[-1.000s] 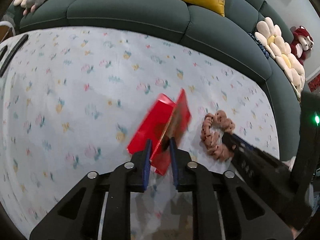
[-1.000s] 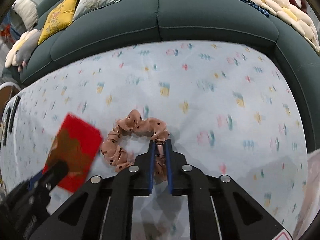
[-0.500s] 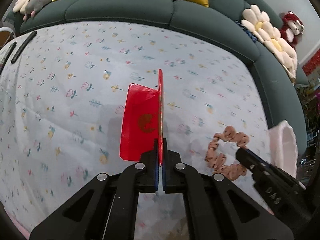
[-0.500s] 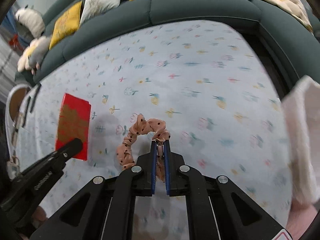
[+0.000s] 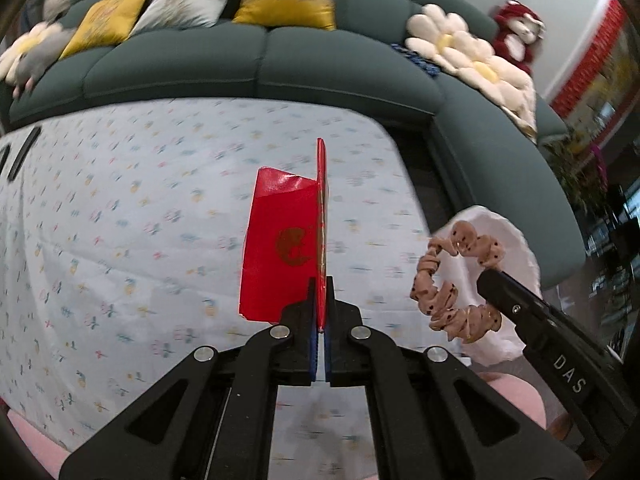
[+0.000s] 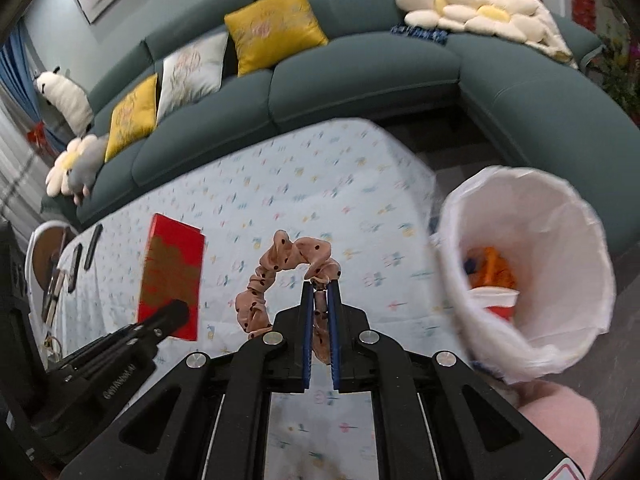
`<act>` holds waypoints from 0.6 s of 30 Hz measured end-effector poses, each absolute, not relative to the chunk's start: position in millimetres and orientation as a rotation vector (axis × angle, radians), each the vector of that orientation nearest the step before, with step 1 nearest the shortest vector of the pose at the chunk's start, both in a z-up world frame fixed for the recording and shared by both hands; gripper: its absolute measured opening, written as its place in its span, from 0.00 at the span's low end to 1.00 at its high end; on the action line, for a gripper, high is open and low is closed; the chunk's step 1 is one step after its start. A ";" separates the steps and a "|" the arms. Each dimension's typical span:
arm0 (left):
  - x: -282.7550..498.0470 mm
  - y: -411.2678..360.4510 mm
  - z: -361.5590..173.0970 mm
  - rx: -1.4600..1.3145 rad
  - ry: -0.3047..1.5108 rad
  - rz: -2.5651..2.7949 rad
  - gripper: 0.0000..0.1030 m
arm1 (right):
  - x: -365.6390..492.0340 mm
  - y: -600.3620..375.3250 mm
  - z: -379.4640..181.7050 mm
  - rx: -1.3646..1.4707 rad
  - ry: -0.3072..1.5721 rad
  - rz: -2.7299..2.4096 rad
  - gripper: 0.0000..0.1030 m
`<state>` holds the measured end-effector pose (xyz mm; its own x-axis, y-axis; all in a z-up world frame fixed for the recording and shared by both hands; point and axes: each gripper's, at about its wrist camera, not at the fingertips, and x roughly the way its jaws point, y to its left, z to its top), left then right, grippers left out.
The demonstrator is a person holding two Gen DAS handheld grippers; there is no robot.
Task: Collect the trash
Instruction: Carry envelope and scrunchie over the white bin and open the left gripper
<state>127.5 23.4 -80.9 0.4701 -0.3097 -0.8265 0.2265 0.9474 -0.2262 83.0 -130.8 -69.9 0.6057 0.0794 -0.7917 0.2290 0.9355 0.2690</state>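
Observation:
My left gripper (image 5: 320,294) is shut on the edge of a red envelope (image 5: 280,248) with a gold emblem, held up above the flowered tablecloth (image 5: 120,208). The same red envelope (image 6: 172,276) shows at the left of the right wrist view, with the left gripper (image 6: 176,314) below it. My right gripper (image 6: 320,292) is shut on a pink dotted scrunchie (image 6: 280,268), which hangs in the air. In the left wrist view the scrunchie (image 5: 444,296) dangles in front of the white-lined trash bin (image 5: 504,280). The bin (image 6: 560,216) stands open at the right, with orange and red scraps inside.
A dark green sofa (image 6: 360,64) with yellow and white cushions curves behind the table. Flower-shaped cushions (image 6: 472,4) lie on its right end. Dark remote-like sticks (image 6: 84,252) rest at the table's left edge beside a round stool (image 6: 44,256). A pink sleeve (image 6: 560,416) shows at the lower right.
Both grippers have risen off the table and swung right toward the bin, carrying the envelope and the scrunchie. The left jaws closed tight on the envelope. The bin has come into full view.

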 end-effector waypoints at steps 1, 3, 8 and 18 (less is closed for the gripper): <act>123.9 12.2 -75.9 -0.076 1.021 -0.346 0.01 | 78.3 -136.8 -65.1 0.362 0.908 -0.096 0.06; 120.5 -1.8 -70.5 -0.059 1.012 -0.368 0.01 | 68.3 -149.9 -57.2 0.356 0.886 -0.112 0.06; 110.0 -47.1 -57.6 -0.006 0.991 -0.440 0.01 | 45.1 -188.4 -43.0 0.389 0.843 -0.162 0.06; 94.8 -136.4 -49.5 0.080 0.977 -0.582 0.01 | 11.0 -259.4 -37.5 0.429 0.792 -0.278 0.06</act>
<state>94.8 -136.4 -49.5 0.4199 -0.4291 -0.7997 0.4992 0.8451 -0.1913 11.0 -259.4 -37.5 0.6731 -0.0811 -0.7351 0.3963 0.8788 0.2659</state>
